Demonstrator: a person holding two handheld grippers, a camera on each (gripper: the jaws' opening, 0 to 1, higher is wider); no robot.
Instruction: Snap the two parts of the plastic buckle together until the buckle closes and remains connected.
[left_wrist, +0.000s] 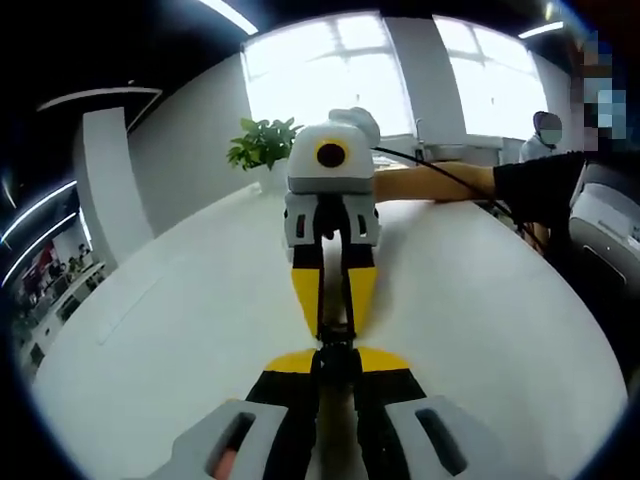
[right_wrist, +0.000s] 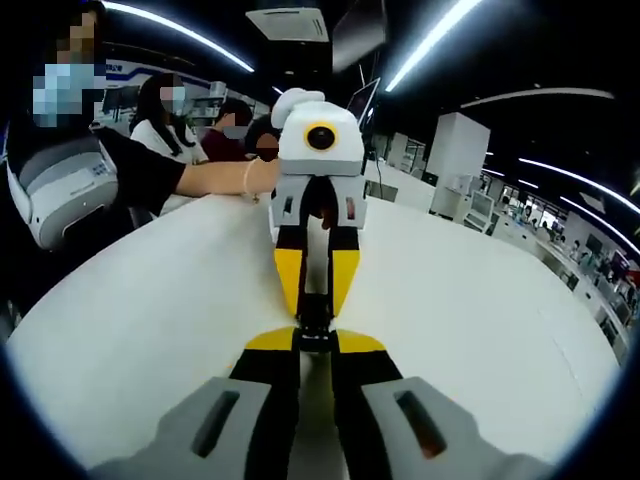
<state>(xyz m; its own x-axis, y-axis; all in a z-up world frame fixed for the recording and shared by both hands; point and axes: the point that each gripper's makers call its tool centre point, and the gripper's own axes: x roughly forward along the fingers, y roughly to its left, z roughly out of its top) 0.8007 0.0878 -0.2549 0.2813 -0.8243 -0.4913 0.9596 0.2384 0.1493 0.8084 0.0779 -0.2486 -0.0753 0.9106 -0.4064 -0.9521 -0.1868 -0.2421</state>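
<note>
Left gripper (left_wrist: 335, 362), right gripper (right_wrist: 315, 342) tip to tip, jaws pinching black buckle (left_wrist: 335, 345); no legible writing.

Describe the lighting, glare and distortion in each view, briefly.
Left gripper view: bright windows behind the plant wash out to white glare, and the white table bulges from fisheye curvature. Right gripper view: dimmer room, ceiling light strips bend into arcs, and the far desks look soft. In both, the buckle between the facing grippers sits dark and low in detail.
</note>
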